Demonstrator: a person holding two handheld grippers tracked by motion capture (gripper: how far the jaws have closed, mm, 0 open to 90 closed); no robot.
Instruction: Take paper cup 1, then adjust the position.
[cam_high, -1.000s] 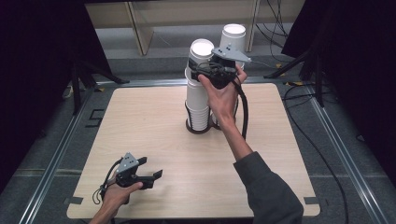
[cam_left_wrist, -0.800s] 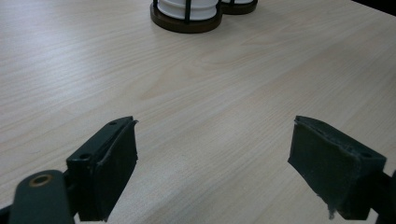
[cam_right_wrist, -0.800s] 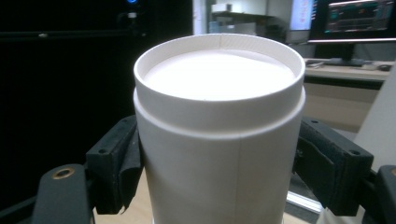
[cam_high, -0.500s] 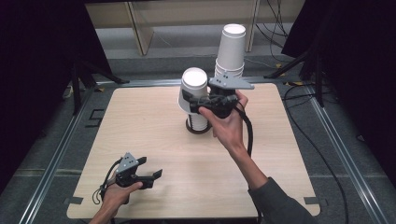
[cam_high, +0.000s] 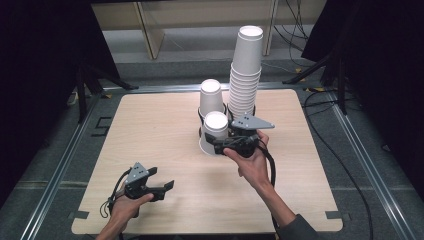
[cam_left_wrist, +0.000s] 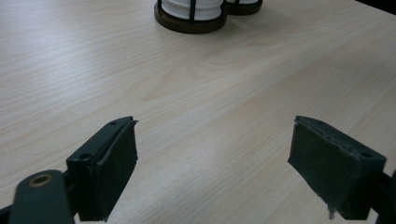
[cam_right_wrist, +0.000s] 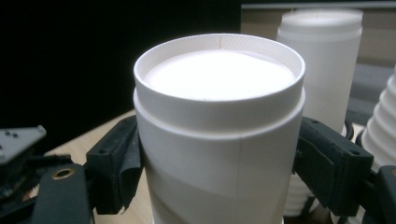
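A white paper cup (cam_high: 216, 131), turned bottom up, sits between the jaws of my right gripper (cam_high: 213, 146), which is shut on its sides low over the table's middle. In the right gripper view the cup (cam_right_wrist: 219, 140) has a black pad pressed against each side. Whether it touches the wood I cannot tell. Just behind it stand a short white cup stack (cam_high: 211, 97) and a tall stack (cam_high: 245, 75) in dark ringed holders (cam_left_wrist: 190, 21). My left gripper (cam_high: 161, 188) rests near the front left edge, open, with bare wood between its jaws (cam_left_wrist: 212, 154).
The light wooden table (cam_high: 150, 130) lies inside a metal frame. Black cables (cam_high: 345, 165) run on the floor to the right, and a cable trails from the right gripper along the forearm. Wooden shelving stands behind the table.
The right hand has brought the cup down from high over the short stack and toward the person, to just in front of that stack. The left gripper has stayed put.
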